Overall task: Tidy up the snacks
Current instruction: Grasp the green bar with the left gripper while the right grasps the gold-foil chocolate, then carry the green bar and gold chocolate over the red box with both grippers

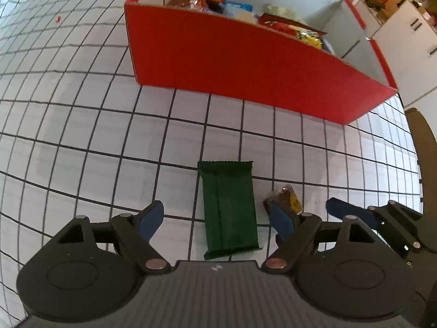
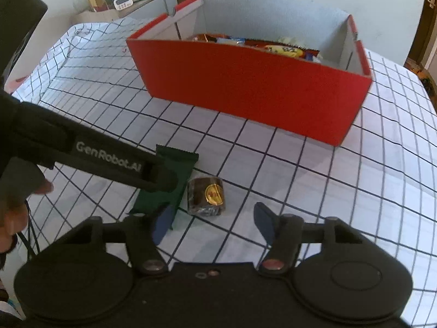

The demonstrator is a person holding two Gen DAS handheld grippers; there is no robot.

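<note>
Hovering: left tool (image 1: 215, 220) apart over green packet (image 1: 229, 207); right tool (image 2: 211, 222) apart near brown snack (image 2: 206, 196).

A bench (image 2: 341, 180) draped in white, black-gridded cloth carries a red box (image 2: 254, 93) of snacks, with a dark green wrapper (image 1: 229, 207) and a small brown wrapped cake (image 2: 206, 196) side by side nearer the camera

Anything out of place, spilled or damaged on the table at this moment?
Two snacks lie outside the red box: a green packet and a small brown wrapped cake, side by side on the checked tablecloth. Nothing looks spilled or damaged.
</note>
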